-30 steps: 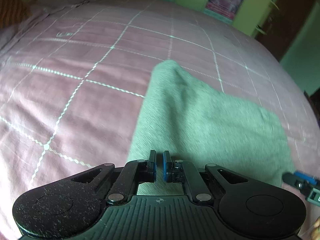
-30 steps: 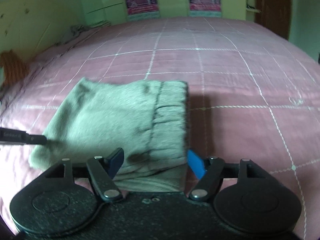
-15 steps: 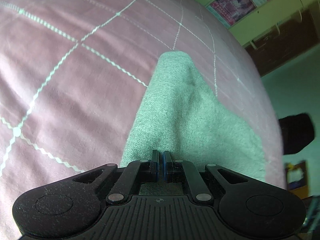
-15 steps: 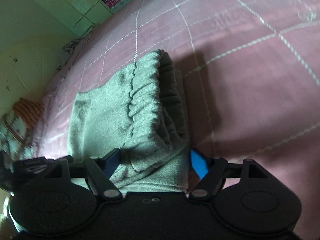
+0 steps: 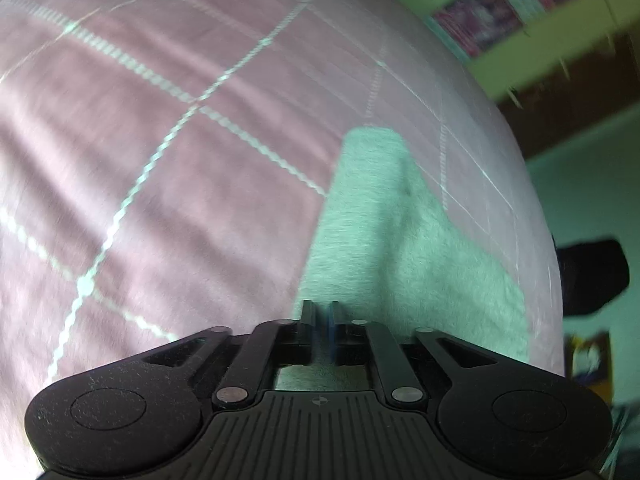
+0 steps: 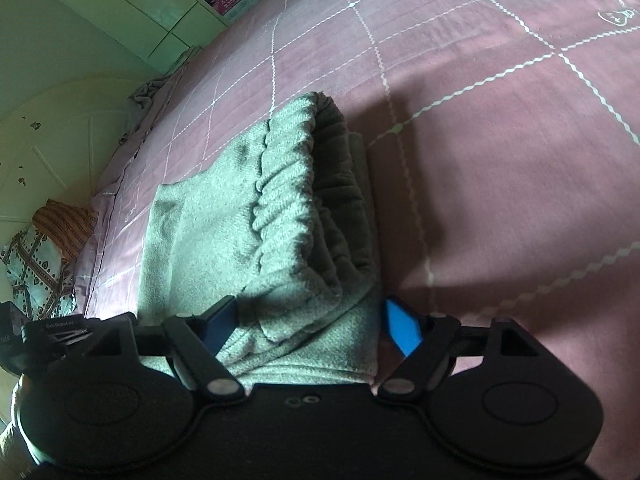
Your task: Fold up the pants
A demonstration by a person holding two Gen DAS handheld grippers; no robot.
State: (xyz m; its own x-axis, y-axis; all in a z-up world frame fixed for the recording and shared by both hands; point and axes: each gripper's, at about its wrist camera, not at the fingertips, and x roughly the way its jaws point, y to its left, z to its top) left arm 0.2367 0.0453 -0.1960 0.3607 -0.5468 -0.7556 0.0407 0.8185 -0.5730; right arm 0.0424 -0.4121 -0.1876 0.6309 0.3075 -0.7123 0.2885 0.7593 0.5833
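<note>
1. I see the grey-green pants (image 6: 256, 216) folded into a bundle on the pink checked bedsheet (image 6: 500, 168).
2. My right gripper (image 6: 308, 320) has its jaws spread wide, straddling the bundle's near end by the elastic waistband (image 6: 288, 200).
3. My left gripper (image 5: 320, 324) is pinched tight on the pants' near edge (image 5: 400, 256).

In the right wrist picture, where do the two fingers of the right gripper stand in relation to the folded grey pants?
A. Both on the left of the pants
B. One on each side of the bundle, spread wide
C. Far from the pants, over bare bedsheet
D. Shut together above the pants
B: the right gripper has its blue-padded fingers set wide apart, with the thick folded end of the pants between them, on the pink bedsheet.
</note>
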